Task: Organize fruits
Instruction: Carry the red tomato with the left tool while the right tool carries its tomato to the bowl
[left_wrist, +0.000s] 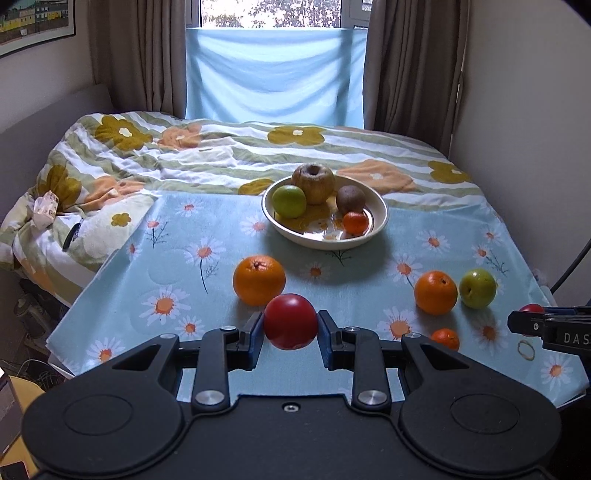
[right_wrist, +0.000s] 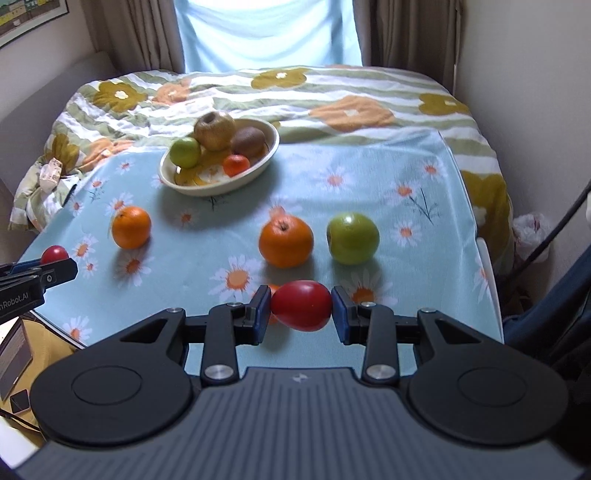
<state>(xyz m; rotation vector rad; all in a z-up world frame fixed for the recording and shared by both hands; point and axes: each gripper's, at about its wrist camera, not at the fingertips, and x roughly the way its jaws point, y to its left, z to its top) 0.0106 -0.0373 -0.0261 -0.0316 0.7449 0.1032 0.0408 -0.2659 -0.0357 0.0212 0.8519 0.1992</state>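
Both my grippers, left gripper (left_wrist: 290, 328) and right gripper (right_wrist: 301, 311), clamp red tomatoes; four fruits sit in the far bowl (left_wrist: 380, 218), oranges and a green apple (right_wrist: 352, 238) wait near.

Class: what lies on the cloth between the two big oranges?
Nothing: only bare daisy cloth between the left orange and right orange, seen in the right wrist view.

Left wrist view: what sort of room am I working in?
Most likely a bedroom: a bed with a floral duvet, a curtained window behind it, and a daisy cloth spread over the bed as the work surface.
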